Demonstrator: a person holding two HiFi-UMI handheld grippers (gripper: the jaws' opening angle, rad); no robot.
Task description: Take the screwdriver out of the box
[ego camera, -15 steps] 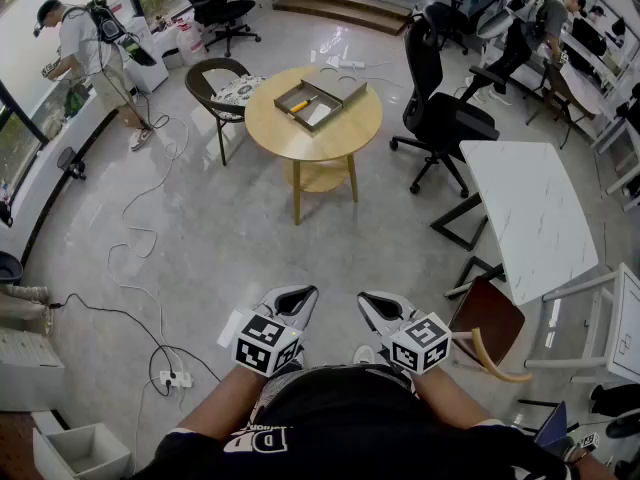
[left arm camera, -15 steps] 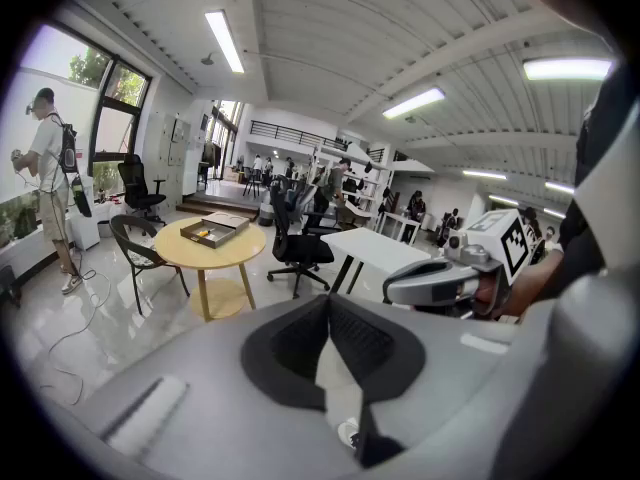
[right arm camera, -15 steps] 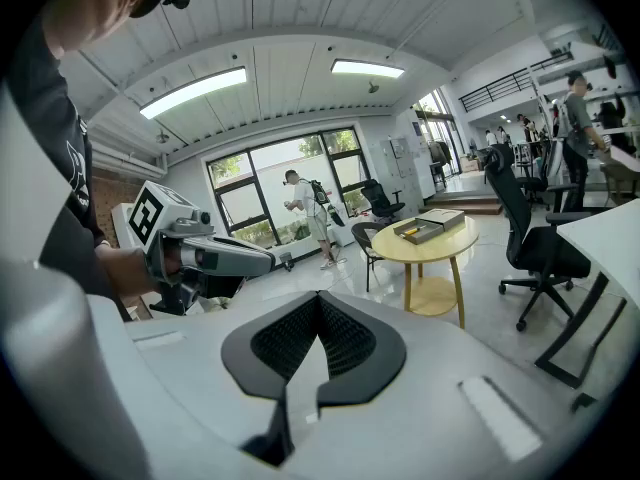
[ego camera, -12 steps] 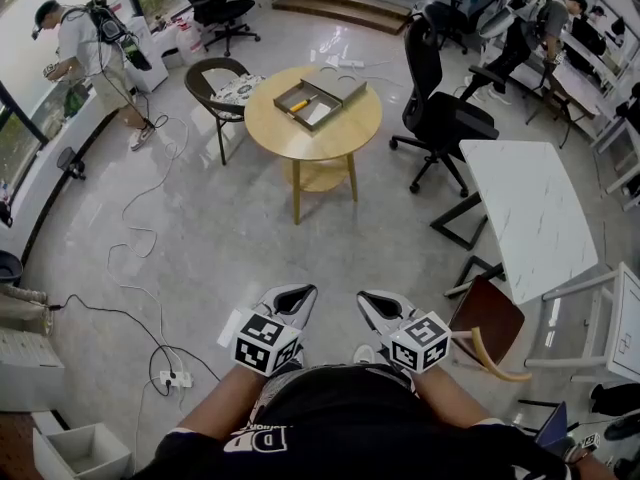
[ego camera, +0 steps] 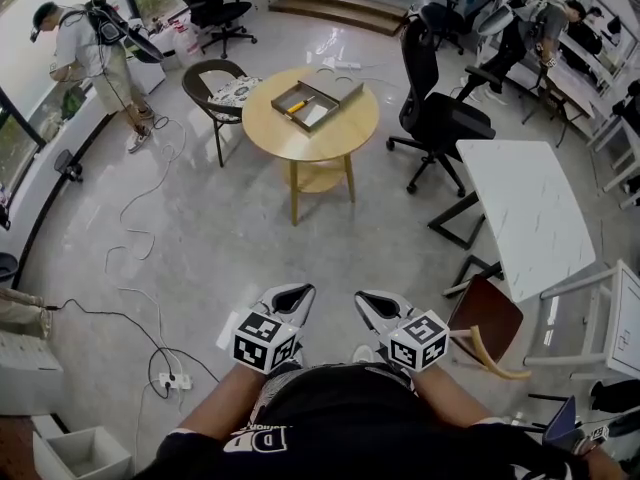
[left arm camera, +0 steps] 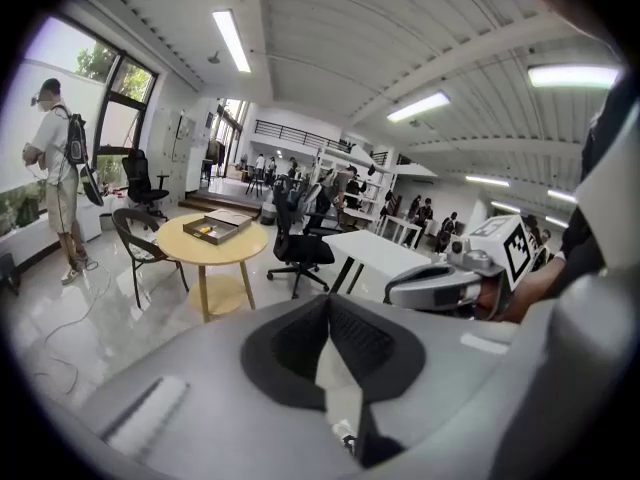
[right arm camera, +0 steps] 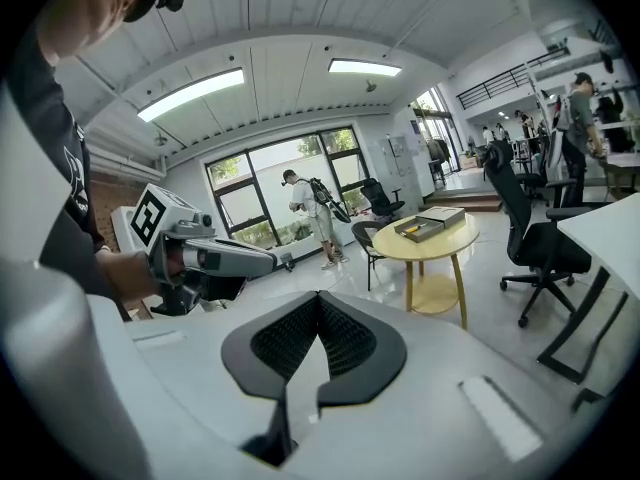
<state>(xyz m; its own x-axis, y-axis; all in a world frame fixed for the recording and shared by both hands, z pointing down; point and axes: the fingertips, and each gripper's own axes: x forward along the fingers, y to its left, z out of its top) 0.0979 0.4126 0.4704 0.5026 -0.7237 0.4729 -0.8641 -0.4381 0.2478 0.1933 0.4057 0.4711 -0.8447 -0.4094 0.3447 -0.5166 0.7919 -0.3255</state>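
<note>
- At far left a person (ego camera: 85,43) stands by the window, well apart from anything I need; loose cables (ego camera: 140,230) trail over the floor on that side.
- A dark chair (ego camera: 213,80) sits just beside the round table (ego camera: 310,133), which is well ahead of me across open floor.
- The box (ego camera: 335,96) lies open on that table, a shallow grey tray. The screwdriver (ego camera: 297,105) rests inside it toward its left part, and only its yellow handle shows clearly from here.
- I judge the screwdriver light and rigid, nothing fragile. The handle looks the thicker, grippier part, so I would pinch there, across its width. The metal shaft is thin and likely slippery, and too small here to make out.
- Lying low in the tray, it will probably need a steep approach so the box wall does not block a jaw.
- Right of the table stand a black office chair (ego camera: 440,108) and a white table (ego camera: 522,208).
- My left gripper (ego camera: 290,295) hangs low in front of me, jaws pressed together with nothing between them.
- My right gripper (ego camera: 375,302) sits just beside it, likewise closed and empty. Both must spread before any grasp, and neither is near the box yet.
</note>
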